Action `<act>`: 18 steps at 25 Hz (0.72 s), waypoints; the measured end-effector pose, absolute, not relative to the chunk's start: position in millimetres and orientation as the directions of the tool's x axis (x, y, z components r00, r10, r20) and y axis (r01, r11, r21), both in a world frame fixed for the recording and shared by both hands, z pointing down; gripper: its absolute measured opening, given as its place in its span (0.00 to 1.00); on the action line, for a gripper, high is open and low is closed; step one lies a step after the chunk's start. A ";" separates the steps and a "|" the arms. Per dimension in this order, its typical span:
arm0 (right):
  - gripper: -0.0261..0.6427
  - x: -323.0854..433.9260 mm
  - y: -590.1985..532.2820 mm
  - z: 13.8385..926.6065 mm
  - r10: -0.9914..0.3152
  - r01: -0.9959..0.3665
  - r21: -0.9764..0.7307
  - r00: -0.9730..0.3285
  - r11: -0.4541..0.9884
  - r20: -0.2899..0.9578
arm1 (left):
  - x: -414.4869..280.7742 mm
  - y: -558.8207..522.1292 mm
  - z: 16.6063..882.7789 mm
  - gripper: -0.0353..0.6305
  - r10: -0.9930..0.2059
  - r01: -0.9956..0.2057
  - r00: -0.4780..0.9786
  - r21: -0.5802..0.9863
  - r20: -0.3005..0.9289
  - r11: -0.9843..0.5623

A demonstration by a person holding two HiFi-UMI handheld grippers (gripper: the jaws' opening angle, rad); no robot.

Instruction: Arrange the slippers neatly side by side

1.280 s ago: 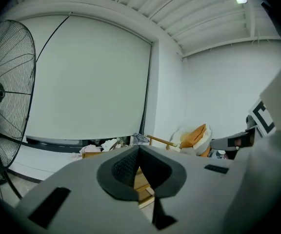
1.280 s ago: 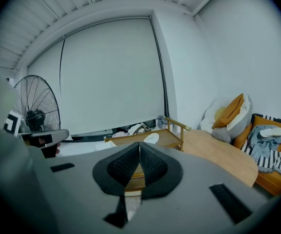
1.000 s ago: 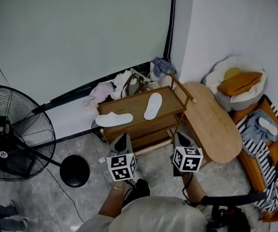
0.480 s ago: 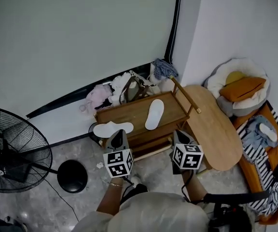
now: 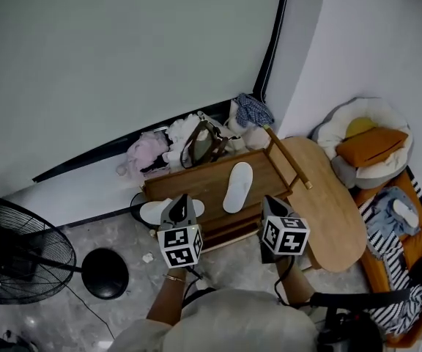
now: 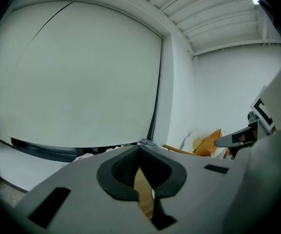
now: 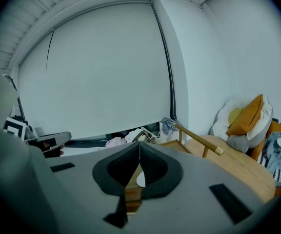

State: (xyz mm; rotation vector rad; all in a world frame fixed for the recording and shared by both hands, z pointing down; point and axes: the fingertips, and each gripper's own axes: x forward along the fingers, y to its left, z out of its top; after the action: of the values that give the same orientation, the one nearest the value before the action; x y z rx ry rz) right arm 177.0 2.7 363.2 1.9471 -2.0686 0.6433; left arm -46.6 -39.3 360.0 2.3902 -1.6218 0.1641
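Two white slippers lie apart on the top of a low wooden rack (image 5: 207,182). One slipper (image 5: 237,187) lies lengthwise near the rack's middle. The other slipper (image 5: 151,211) lies crosswise at the rack's left end, partly hidden behind my left gripper (image 5: 179,199). My left gripper (image 6: 139,148) is shut and empty, just short of the rack's front. My right gripper (image 5: 269,199) hovers at the rack's right front corner. My right gripper (image 7: 139,145) is also shut with nothing held; a bit of white slipper (image 7: 140,179) shows below its tips.
A black standing fan (image 5: 13,255) and its round base (image 5: 105,273) are on the floor at left. Clothes (image 5: 189,134) are piled behind the rack. An oval wooden table (image 5: 332,204) adjoins the rack's right side, with a cushioned bed (image 5: 368,141) beyond.
Both grippers have come forward toward the rack, side by side and still shut. The rack and slippers now sit closer in the head view, and the fan has slid toward the left edge.
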 end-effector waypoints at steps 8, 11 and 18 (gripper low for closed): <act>0.09 167.8 -42.5 372.5 -0.873 -0.990 -0.140 -0.068 0.000 0.483 | -60.0 -81.1 376.6 0.06 -0.892 -0.929 0.365 0.169 0.267 -0.330; 0.09 169.2 -51.2 380.7 -0.865 -0.990 -0.141 -0.054 -0.019 0.499 | -61.7 -88.6 385.4 0.06 -0.887 -0.929 0.364 0.181 0.285 -0.323; 0.09 188.4 -70.1 399.7 -0.842 -0.989 -0.144 -0.058 -0.023 0.536 | -51.4 -95.5 405.0 0.06 -0.886 -0.941 0.328 0.190 0.326 -0.279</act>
State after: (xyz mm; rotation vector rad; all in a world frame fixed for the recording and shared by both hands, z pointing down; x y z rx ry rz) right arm 188.4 -70.1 399.7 1.9285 -1.9661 0.7187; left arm -51.4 -95.5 405.0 2.2539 -1.6262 0.2216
